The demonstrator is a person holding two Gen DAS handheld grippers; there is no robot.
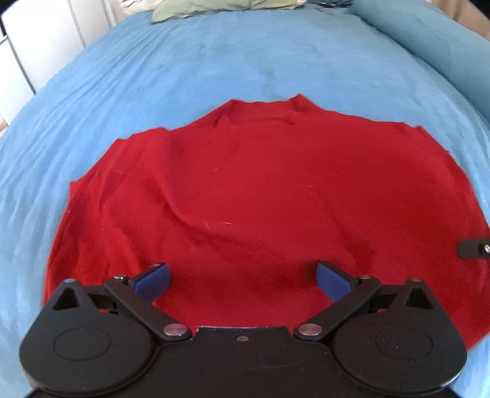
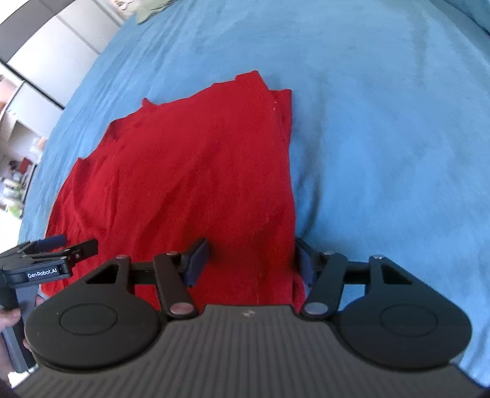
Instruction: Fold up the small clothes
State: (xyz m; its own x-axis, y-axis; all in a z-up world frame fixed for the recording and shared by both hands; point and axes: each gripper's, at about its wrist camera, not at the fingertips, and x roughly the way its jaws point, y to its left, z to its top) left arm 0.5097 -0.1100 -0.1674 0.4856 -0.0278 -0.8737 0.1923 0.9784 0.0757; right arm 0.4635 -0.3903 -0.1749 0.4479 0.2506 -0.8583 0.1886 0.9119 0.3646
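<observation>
A red knit garment (image 1: 245, 196) lies spread on the blue bed cover (image 1: 153, 76), its right side folded in along a straight edge; it also shows in the right wrist view (image 2: 190, 171). My left gripper (image 1: 242, 277) is open and empty, hovering over the garment's near hem. It also shows at the left edge of the right wrist view (image 2: 58, 245). My right gripper (image 2: 249, 260) is open, with its blue fingers straddling the garment's near right edge. A tip of it shows at the right of the left wrist view (image 1: 474, 248).
A pale green cloth (image 1: 220, 9) lies at the far end of the bed. A blue bolster (image 1: 428, 39) runs along the far right. White cupboards (image 1: 33, 46) stand beyond the bed's left edge.
</observation>
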